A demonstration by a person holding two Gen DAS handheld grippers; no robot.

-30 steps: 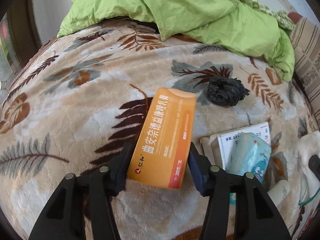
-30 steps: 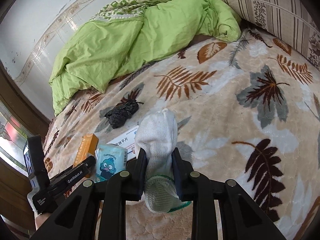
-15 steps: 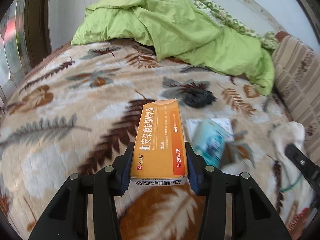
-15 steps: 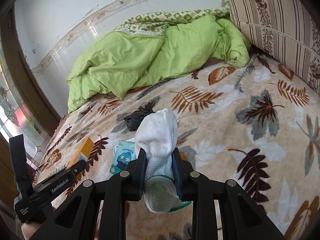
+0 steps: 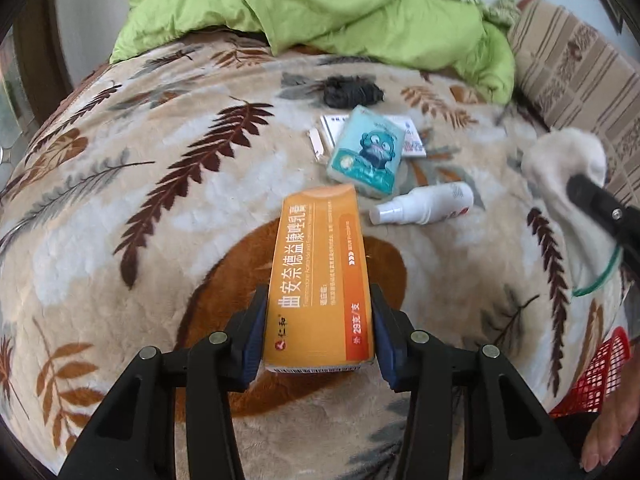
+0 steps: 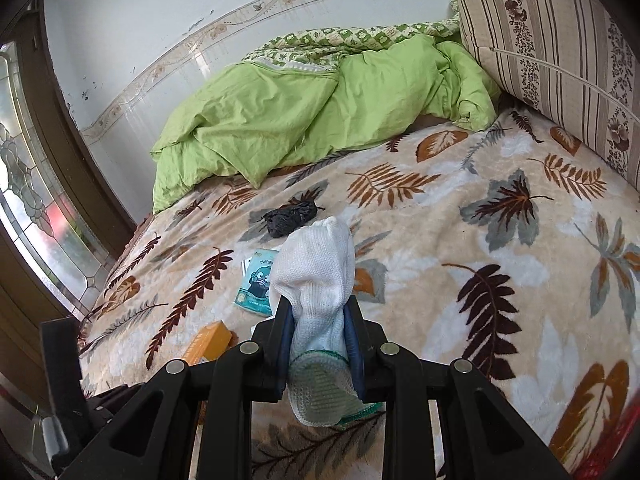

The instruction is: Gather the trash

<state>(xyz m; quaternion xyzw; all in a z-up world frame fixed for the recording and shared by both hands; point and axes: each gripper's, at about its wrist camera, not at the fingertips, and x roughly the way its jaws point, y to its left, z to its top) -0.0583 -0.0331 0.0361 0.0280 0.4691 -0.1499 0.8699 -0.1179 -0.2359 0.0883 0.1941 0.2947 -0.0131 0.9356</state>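
Note:
My left gripper [image 5: 318,332] is shut on an orange medicine box [image 5: 320,276] and holds it above the leaf-patterned blanket [image 5: 160,240]. My right gripper [image 6: 318,344] is shut on a white sock [image 6: 316,280], also lifted; the sock also shows at the right of the left wrist view [image 5: 564,168]. On the blanket lie a teal tissue pack [image 5: 366,156], a white box [image 5: 408,136] under it, a white spray bottle [image 5: 424,204] and a crumpled black bag [image 5: 352,90]. The orange box also shows in the right wrist view [image 6: 208,344].
A green quilt [image 6: 320,116] is bunched at the far side of the bed. A striped pillow [image 6: 560,52] stands at the right. A red mesh basket [image 5: 596,372] sits at the lower right beside a bare foot [image 5: 608,436]. A glass door [image 6: 32,200] is at the left.
Both grippers have lifted and pulled back from the items with the box and sock held. The spray bottle and the red basket have come into view.

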